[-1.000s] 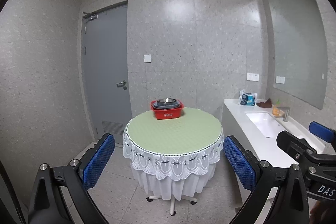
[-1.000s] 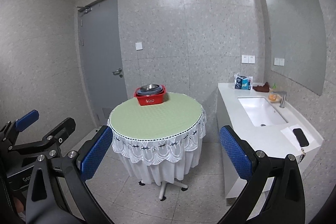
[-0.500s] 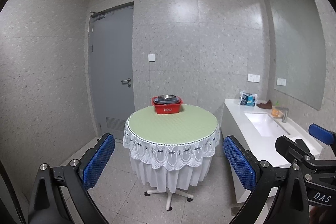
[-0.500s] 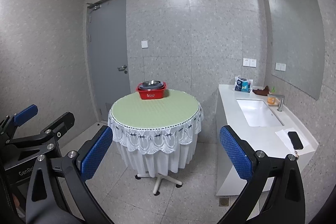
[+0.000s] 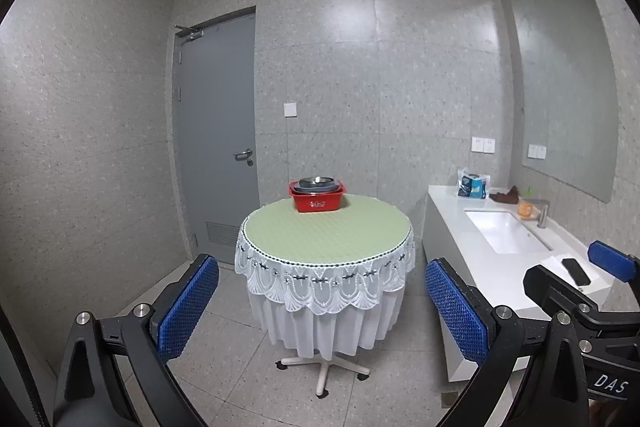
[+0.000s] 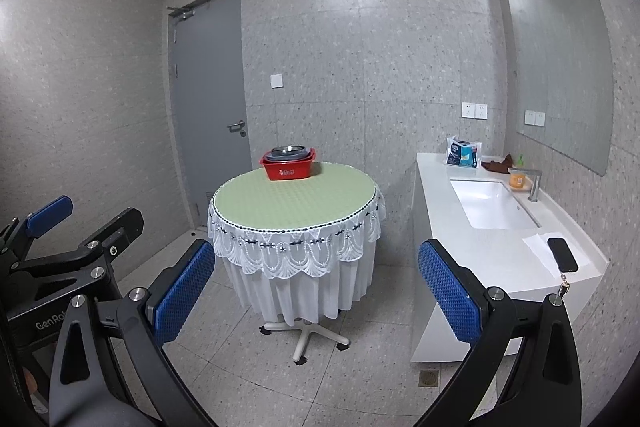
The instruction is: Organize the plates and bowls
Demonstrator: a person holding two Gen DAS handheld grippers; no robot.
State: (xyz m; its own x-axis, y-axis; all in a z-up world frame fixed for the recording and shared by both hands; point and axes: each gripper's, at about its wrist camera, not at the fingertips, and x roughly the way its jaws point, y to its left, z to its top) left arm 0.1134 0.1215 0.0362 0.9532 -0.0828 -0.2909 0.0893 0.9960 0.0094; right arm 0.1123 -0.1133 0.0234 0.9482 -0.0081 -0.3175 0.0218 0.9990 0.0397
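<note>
A red basin holding stacked grey and metal bowls stands at the far edge of a round table with a green cloth. It also shows in the right wrist view, with the bowls and table. My left gripper is open and empty, well short of the table. My right gripper is open and empty, also back from the table. Each gripper shows at the edge of the other's view.
A white counter with a sink runs along the right wall, with a phone on paper, a tissue pack and an orange cup. A grey door is at the back left. The table stands on a wheeled base.
Both grippers have drawn back and away from the table, which now looks smaller and farther. The jaws stay open and empty.
</note>
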